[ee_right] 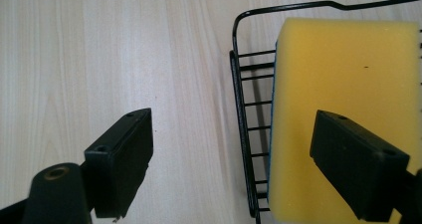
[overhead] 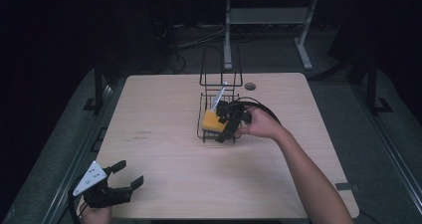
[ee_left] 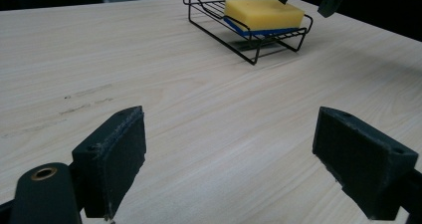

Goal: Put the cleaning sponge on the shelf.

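Released and spread wide, my right claw (overhead: 225,120) hovers over the yellow sponge (ee_right: 343,109) in the wire rack (ee_right: 242,129); my left claw (overhead: 123,180), also released, waits at seven o'clock on the table (overhead: 164,149).

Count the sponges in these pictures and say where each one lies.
1: a yellow sponge with a blue underside lies flat in the black wire rack on the table, below the open right gripper.

Sponge (ee_right: 343,109) cut off at right edge

A pale wooden table (overhead: 164,134) carries a black wire rack (overhead: 205,129) near its middle, bearing faint dark scuffs (overhead: 143,135) left of it.
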`<action>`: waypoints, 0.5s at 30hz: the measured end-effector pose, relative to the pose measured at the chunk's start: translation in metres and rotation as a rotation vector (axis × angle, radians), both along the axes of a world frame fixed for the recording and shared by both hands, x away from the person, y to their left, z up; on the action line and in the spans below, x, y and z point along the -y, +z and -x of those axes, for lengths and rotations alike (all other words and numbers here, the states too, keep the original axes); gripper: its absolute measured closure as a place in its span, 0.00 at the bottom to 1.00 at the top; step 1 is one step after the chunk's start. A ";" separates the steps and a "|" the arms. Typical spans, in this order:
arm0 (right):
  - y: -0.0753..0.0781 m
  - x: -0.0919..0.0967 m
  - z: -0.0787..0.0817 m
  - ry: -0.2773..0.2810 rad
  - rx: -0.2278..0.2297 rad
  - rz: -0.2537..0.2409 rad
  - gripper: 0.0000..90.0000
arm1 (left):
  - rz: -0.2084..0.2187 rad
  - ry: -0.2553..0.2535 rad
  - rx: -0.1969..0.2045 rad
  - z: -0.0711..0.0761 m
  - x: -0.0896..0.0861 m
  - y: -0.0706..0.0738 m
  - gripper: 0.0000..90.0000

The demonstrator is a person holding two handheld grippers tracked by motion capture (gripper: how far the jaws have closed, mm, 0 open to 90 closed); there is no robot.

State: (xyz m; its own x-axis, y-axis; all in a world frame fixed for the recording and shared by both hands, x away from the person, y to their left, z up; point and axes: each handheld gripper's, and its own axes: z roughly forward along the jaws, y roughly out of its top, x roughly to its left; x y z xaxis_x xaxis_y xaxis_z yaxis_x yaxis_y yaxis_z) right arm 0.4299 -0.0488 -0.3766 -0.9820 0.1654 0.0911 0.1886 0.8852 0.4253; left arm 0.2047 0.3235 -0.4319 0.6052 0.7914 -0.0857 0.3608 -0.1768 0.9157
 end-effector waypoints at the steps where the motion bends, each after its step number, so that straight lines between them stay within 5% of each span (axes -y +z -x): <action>1: 0.000 0.000 0.001 0.003 0.004 -0.002 0.19 | 0.000 0.000 0.000 0.000 0.000 0.000 0.14; 15: -0.005 0.001 0.011 0.016 -0.011 -0.004 0.19 | 0.004 0.001 -0.002 0.000 0.001 0.000 0.14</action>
State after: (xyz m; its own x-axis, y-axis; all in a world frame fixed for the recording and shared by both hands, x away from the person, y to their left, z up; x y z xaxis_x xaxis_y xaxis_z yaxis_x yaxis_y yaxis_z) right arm 0.4193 -0.0494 -0.3817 -0.9835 0.1493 0.1026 0.1791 0.8865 0.4267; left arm 0.2050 0.3223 -0.4320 0.6041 0.7918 -0.0898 0.3629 -0.1730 0.9156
